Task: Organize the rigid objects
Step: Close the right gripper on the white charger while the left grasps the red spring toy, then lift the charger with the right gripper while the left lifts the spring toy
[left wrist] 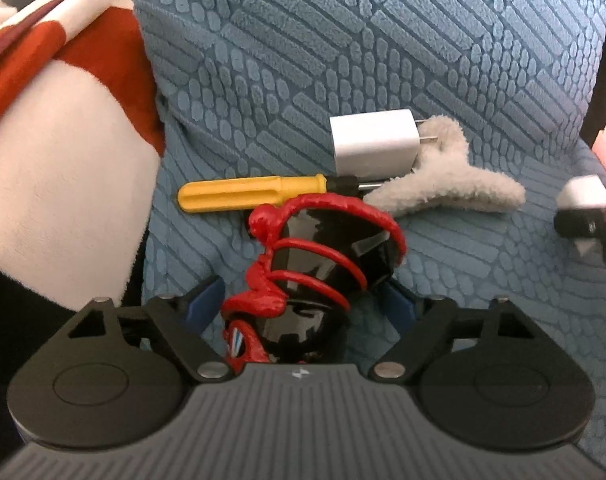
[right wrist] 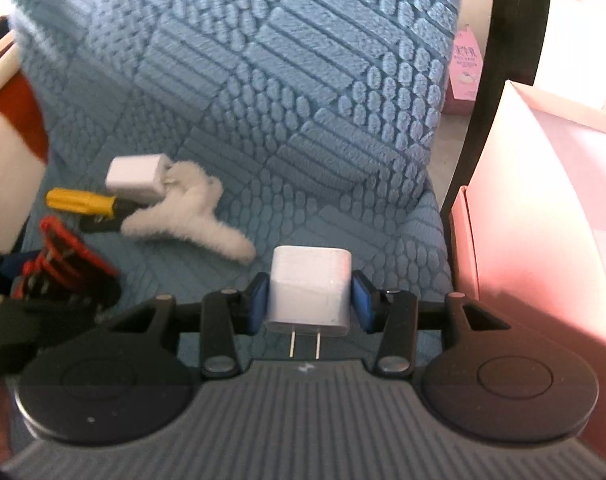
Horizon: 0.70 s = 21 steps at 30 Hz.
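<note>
A glossy black cup (left wrist: 323, 248) wrapped in a red spiral figure lies on the blue textured seat cushion (left wrist: 383, 60). It sits between the fingers of my left gripper (left wrist: 303, 300), whose blue pads (left wrist: 205, 300) show cloth beside them on both sides, so the gripper is open around it. My right gripper (right wrist: 311, 300) is shut on a white charger (right wrist: 309, 292), prongs pointing back at the camera, held just above the seat. A second white charger (left wrist: 371, 146), a yellow screwdriver (left wrist: 251, 192) and a fluffy white hair clip (left wrist: 443, 188) lie together by the backrest.
A red and white plush cloth (left wrist: 63, 140) bulges at the seat's left side. A pink box (right wrist: 543, 220) stands close to the right of the seat, past a black frame bar (right wrist: 499, 80). The blue backrest (right wrist: 303, 60) rises behind the objects.
</note>
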Each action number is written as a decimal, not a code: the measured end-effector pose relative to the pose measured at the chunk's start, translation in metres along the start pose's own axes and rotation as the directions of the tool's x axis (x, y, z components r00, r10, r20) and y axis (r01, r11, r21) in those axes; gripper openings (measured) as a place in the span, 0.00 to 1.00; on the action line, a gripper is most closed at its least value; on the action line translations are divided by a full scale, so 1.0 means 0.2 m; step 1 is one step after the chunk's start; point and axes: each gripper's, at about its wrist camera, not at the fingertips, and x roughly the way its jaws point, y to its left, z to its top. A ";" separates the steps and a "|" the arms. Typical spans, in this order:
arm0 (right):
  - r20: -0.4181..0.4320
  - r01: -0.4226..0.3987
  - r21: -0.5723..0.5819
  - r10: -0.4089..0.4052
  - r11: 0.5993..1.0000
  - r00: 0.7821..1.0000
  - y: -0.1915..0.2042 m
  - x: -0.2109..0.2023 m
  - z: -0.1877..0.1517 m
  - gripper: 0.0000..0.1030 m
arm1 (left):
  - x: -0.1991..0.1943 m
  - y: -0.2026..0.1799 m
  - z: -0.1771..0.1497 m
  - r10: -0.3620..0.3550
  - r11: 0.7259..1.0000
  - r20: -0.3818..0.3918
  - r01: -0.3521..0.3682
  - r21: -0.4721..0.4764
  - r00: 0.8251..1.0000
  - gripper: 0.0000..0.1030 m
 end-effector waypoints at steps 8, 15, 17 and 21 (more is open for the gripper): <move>-0.002 -0.015 -0.004 0.015 1.000 1.000 0.05 -0.13 -0.08 0.45 | -0.03 0.03 -0.02 -0.017 0.999 0.007 0.018 -0.044 1.000 0.64; -0.014 -0.018 0.001 0.018 1.000 1.000 0.08 -0.24 -0.20 0.45 | -0.14 0.04 -0.08 -0.041 0.991 0.024 0.043 -0.123 0.999 0.64; -0.017 -0.016 0.004 0.016 1.000 1.000 0.09 -0.28 -0.24 0.45 | -0.17 0.07 -0.12 -0.063 0.985 0.023 0.065 -0.161 0.998 0.63; -0.024 -0.014 0.023 0.014 1.000 1.000 0.09 -0.33 -0.29 0.45 | -0.26 0.09 -0.16 -0.086 0.974 0.031 0.091 -0.209 0.996 0.63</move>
